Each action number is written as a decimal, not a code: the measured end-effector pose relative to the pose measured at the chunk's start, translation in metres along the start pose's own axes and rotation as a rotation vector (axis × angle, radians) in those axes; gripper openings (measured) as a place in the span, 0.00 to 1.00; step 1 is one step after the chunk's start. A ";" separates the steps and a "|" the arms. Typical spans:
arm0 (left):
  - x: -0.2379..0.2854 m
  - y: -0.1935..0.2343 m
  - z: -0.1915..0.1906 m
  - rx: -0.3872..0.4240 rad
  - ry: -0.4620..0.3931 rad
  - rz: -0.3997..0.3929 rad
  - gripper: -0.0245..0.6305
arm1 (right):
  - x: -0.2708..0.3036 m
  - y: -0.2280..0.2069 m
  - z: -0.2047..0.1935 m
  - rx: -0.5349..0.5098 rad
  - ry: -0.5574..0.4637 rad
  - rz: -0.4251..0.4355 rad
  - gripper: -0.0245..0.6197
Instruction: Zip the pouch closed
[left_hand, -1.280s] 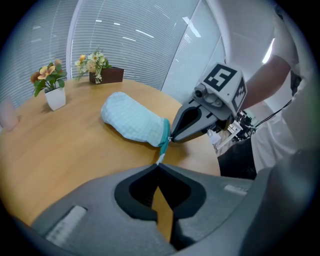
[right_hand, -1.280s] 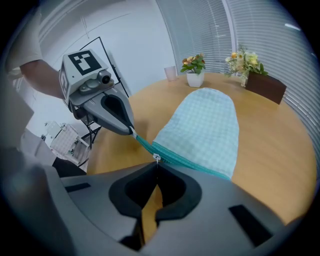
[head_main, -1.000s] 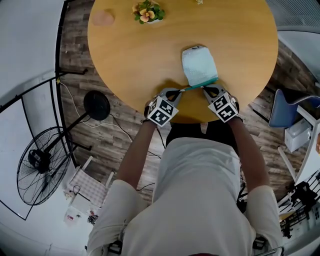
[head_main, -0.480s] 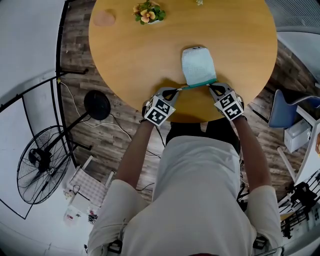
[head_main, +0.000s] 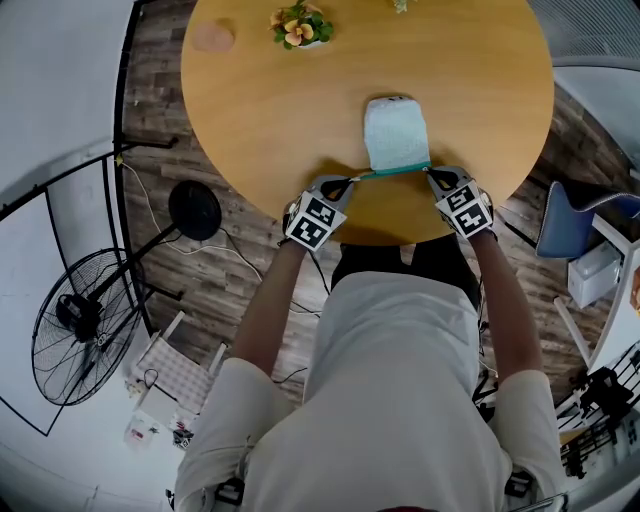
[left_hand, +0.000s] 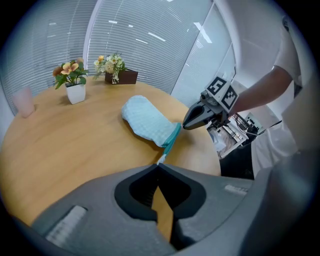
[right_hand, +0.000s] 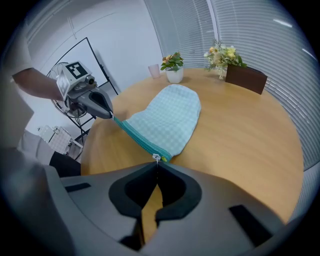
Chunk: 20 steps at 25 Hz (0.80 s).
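Note:
A light blue checked pouch (head_main: 395, 135) lies on the round wooden table (head_main: 260, 110), near its front edge. Its teal zipper band (head_main: 395, 170) is stretched taut between both grippers. My left gripper (head_main: 358, 180) is shut on the fabric tab at the band's left end (left_hand: 161, 159). At the right end my right gripper (head_main: 430, 172) is shut on the small metal zipper pull (right_hand: 156, 158). In the left gripper view the pouch (left_hand: 147, 122) lies ahead with the right gripper (left_hand: 192, 120) at its far corner. The right gripper view shows the pouch (right_hand: 167, 120) and the left gripper (right_hand: 107, 112).
A potted flower (head_main: 297, 25) and a pink cup (head_main: 211, 37) stand at the table's far side, with a boxed flower arrangement (left_hand: 120, 75) beyond. The table edge runs just under both grippers. A floor fan (head_main: 70, 330) stands left, a blue chair (head_main: 575, 220) right.
My right gripper has moved to the right along the zipper band, to the pouch's right corner. The left gripper shifted slightly left, keeping the band taut.

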<state>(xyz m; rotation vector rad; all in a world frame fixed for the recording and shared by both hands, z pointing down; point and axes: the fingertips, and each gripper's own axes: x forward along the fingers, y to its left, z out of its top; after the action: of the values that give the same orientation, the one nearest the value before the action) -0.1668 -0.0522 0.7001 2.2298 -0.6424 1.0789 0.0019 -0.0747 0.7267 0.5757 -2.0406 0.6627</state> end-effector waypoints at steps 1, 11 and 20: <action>0.001 0.000 -0.002 -0.008 0.001 0.005 0.07 | 0.002 0.001 -0.002 -0.008 0.014 -0.003 0.04; 0.000 -0.005 -0.014 -0.033 -0.003 0.048 0.10 | 0.004 -0.009 -0.016 0.048 0.037 -0.065 0.08; -0.033 -0.019 0.002 -0.096 -0.090 0.077 0.16 | -0.049 -0.003 -0.001 0.071 -0.060 -0.115 0.13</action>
<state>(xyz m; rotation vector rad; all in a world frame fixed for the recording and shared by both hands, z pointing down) -0.1721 -0.0340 0.6675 2.1960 -0.8073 0.9681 0.0289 -0.0687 0.6861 0.7569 -2.0291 0.6587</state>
